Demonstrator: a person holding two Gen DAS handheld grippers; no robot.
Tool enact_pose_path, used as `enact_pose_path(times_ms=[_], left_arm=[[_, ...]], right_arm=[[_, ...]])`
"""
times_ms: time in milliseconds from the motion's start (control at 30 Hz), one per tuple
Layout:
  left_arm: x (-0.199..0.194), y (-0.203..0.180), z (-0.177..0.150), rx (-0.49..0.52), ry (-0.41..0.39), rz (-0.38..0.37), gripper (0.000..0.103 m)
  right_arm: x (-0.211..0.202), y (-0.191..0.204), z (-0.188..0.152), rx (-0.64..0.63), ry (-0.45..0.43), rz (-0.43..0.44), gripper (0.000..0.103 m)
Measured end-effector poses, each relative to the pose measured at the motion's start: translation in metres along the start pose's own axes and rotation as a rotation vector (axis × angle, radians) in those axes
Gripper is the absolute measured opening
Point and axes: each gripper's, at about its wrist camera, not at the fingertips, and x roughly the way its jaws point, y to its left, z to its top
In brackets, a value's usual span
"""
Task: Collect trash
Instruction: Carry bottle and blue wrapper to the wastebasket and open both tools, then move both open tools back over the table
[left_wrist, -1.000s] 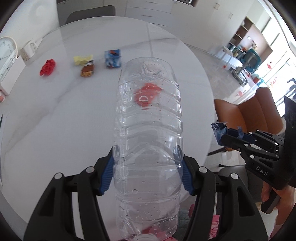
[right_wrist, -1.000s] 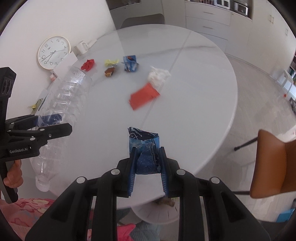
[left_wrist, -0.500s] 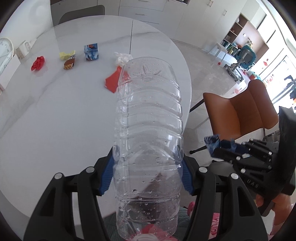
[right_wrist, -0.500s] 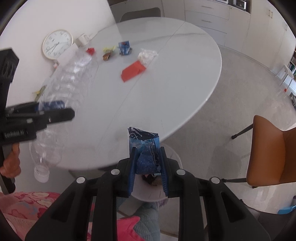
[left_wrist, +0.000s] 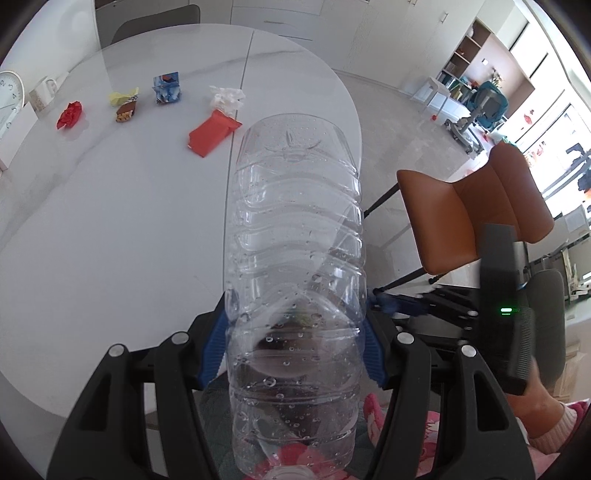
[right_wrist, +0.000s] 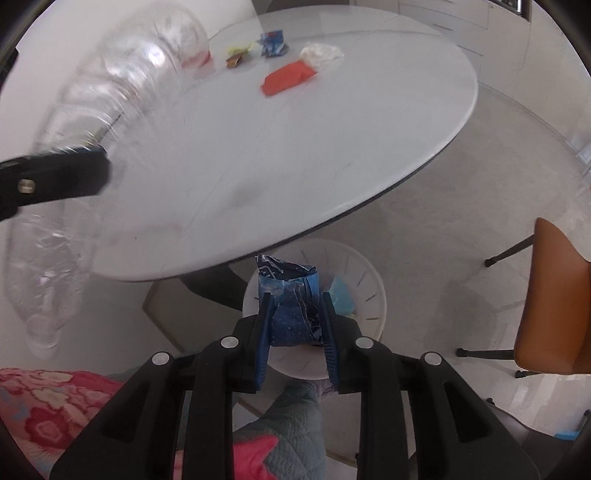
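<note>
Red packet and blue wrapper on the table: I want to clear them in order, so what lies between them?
A crumpled white tissue, touching the red packet, left wrist view.

Five scraps are spread across the table's (left_wrist: 110, 221) far side (a bin (right_wrist: 369, 295) is set below its near edge).

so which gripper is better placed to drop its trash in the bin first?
Right. The right gripper holds the blue wrapper directly over the white bin under the table edge. The left gripper with the clear bottle sits off to the side.
</note>
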Motion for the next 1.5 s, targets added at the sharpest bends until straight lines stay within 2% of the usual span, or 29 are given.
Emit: enact_pose_path(times_ms=[67,200,267,333,567,733,867,933,967,1033,1067,1133,1300,1500], left_arm=[[0.002,-0.002,-0.002,0.002,0.01,-0.005,0.059],[0.006,-0.005,-0.003,0.013,0.022,0.004,0.059],[0.007,-0.008,-0.004,0.026,0.028,0.006,0.059],[0.008,-0.014,-0.005,0.046,0.042,-0.002,0.059],[0.022,-0.039,-0.013,0.172,0.065,-0.014,0.059],[0.028,-0.049,-0.01,0.162,-0.036,-0.107,0.059],[0.035,-0.067,-0.004,0.214,-0.124,-0.095,0.059],[0.04,-0.073,-0.002,0.236,-0.137,-0.079,0.06],[0.043,-0.074,-0.002,0.238,-0.139,-0.069,0.06],[0.049,-0.073,0.002,0.221,-0.128,-0.05,0.068],[0.051,-0.072,0.003,0.208,-0.124,-0.044,0.074],[0.052,-0.069,0.004,0.179,-0.12,-0.04,0.079],[0.044,-0.065,0.005,0.154,-0.116,-0.038,0.08],[0.023,-0.055,0.007,0.106,-0.15,-0.023,0.08]], right_arm=[[0.012,0.001,-0.003,-0.013,0.017,-0.01,0.046],[0.011,-0.006,-0.004,0.02,0.011,-0.015,0.053],[0.001,-0.014,-0.003,0.051,-0.016,-0.031,0.064],[-0.009,-0.023,-0.002,0.085,-0.038,-0.052,0.068],[-0.043,-0.06,-0.006,0.213,-0.11,-0.064,0.068],[-0.058,-0.072,-0.015,0.247,-0.131,-0.083,0.068],[-0.063,-0.078,-0.022,0.255,-0.129,-0.1,0.068],[-0.064,-0.082,-0.024,0.262,-0.128,-0.102,0.068],[-0.064,-0.083,-0.025,0.265,-0.128,-0.103,0.068],[-0.065,-0.084,-0.027,0.269,-0.126,-0.104,0.068],[-0.065,-0.084,-0.028,0.269,-0.126,-0.104,0.068],[-0.066,-0.082,-0.028,0.268,-0.127,-0.104,0.068],[-0.065,-0.08,-0.027,0.268,-0.127,-0.101,0.068],[-0.067,-0.079,-0.02,0.26,-0.139,-0.093,0.068]])
